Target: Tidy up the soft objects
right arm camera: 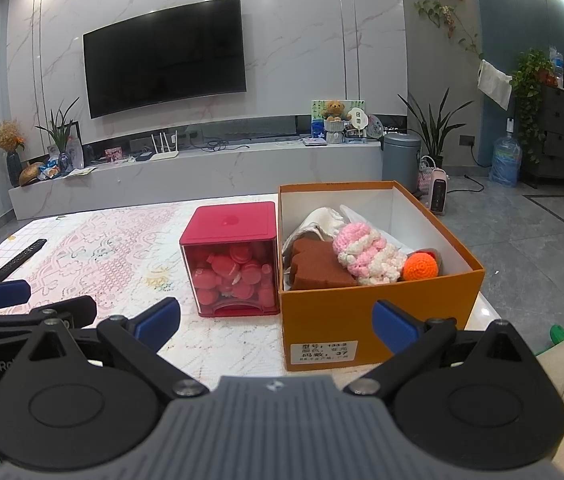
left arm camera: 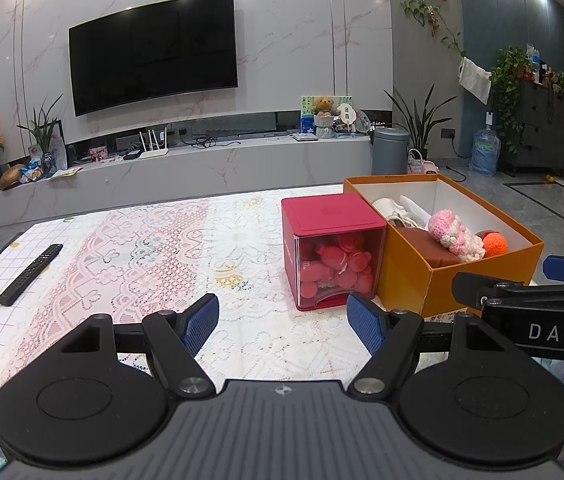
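Both tongs sat low at the near table edge, empty. Left gripper (left arm camera: 282,322) had its blue-padded jaws spread wide, nothing between them; right gripper (right arm camera: 276,322) likewise gaped, over the lace-patterned tablecloth (left arm camera: 154,248). Just ahead of the right one stood the orange cardboard shoebox (right arm camera: 322,320), lid off, holding the soft stuff: brown sponge block (right arm camera: 318,266), pink-and-white crocheted toy (right arm camera: 366,254), orange crocheted ball (right arm camera: 420,266), white cloth (right arm camera: 318,218) bunched toward the back. Touching the box's left side was the red cube container with clear front (right arm camera: 232,264), full of red rounded pieces. Black remote control (left arm camera: 30,274) lay well apart at the far left. Beyond the table: marble TV console (left arm camera: 186,172), wall-mounted black television (left arm camera: 154,52).
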Demonstrator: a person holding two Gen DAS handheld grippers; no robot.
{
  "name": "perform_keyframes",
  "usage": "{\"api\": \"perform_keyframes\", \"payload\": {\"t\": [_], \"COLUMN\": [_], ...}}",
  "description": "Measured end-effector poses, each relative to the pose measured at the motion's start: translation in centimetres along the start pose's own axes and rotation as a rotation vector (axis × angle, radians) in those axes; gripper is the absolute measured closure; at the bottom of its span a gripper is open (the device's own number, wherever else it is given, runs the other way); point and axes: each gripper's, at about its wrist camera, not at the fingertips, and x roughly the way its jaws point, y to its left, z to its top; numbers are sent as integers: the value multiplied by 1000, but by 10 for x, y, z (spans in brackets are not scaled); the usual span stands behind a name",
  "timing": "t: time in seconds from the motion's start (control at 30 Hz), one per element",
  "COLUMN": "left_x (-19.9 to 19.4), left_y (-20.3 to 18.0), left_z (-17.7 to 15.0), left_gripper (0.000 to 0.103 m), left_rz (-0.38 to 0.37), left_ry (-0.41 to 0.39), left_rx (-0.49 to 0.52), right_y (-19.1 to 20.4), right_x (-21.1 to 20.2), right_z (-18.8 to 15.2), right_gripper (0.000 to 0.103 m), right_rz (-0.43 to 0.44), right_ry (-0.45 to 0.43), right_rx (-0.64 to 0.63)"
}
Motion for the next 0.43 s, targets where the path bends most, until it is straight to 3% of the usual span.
{"api": "perform_keyframes", "payload": {"t": [0.43], "left_x": [0], "left_y": [0], "left_z": [0], "left_gripper": [17], "left_rz": [2], "left_ry": [3], "left_rx": [1], "right_y": [0], "right_x": [0], "right_z": [0], "right_gripper": [3], "right_rz": [1], "right_ry": [1], "right_rx": [-1]}}
